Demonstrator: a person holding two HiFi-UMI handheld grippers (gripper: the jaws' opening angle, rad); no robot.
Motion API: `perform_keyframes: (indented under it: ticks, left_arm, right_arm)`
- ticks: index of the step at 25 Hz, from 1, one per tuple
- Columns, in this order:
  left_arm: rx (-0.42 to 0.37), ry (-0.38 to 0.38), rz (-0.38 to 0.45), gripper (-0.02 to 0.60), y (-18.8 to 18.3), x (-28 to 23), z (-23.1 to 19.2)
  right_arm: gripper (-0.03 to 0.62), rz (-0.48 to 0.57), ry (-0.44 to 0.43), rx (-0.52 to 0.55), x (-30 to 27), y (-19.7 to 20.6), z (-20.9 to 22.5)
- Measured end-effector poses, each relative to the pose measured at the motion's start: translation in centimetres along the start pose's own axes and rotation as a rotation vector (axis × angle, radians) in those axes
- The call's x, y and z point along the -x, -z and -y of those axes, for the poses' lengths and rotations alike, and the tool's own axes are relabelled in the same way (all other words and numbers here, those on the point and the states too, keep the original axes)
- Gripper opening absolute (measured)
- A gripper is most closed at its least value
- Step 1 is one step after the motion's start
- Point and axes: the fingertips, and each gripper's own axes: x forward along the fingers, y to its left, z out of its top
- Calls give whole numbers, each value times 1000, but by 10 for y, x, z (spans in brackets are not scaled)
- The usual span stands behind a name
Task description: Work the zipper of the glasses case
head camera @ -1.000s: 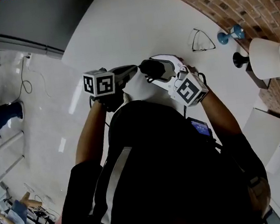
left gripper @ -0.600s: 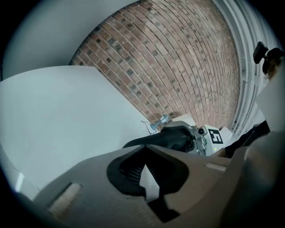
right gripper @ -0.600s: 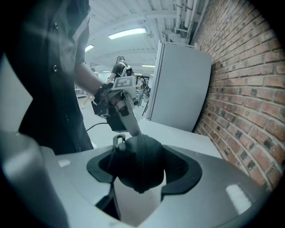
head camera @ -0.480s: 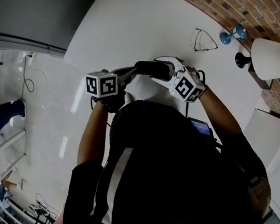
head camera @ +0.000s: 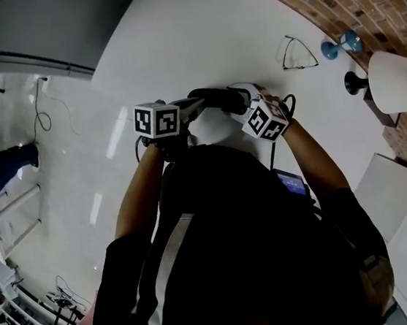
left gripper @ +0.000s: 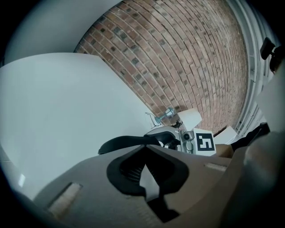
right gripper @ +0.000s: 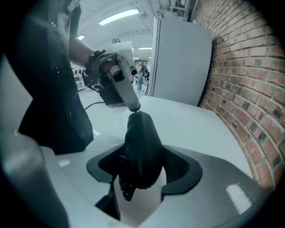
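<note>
Jaws: your right gripper (right gripper: 142, 173) clamps the glasses case (right gripper: 140, 142) mid-frame; left gripper (left gripper: 145, 167) jaws together at its far end. Zipper looks closed, so the whole run is probably left.

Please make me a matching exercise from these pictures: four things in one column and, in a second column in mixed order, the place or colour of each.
Things:
1. glasses case
2. glasses
3. lampshade
4. wall

Place or colour:
A. red-brown brick
B. between the jaws of the right gripper
C. white
D. lying on the table

Pairs: 1-B; 2-D; 3-C; 4-A
</note>
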Motion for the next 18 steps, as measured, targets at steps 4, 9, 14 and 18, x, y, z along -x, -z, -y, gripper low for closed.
perform_keyframes:
  ticks: [4,9,14,18]
  left_arm:
    - [2,-18,-12,9,4,-8,-3]
    - [14,-22,-17,9,4,-11,-6]
    - [27,-21,-16,9,3,-11,-9]
    - [38,-19,-16,9,5,-10,-12]
  right_arm:
    - [279,-47,12,32,-9,12,1]
    - [307,-56,3,73,-13,8,0]
    - [307,-49,-33,95,-21,-5,1]
    - [307,-77,-74,117,-34,-10,-2]
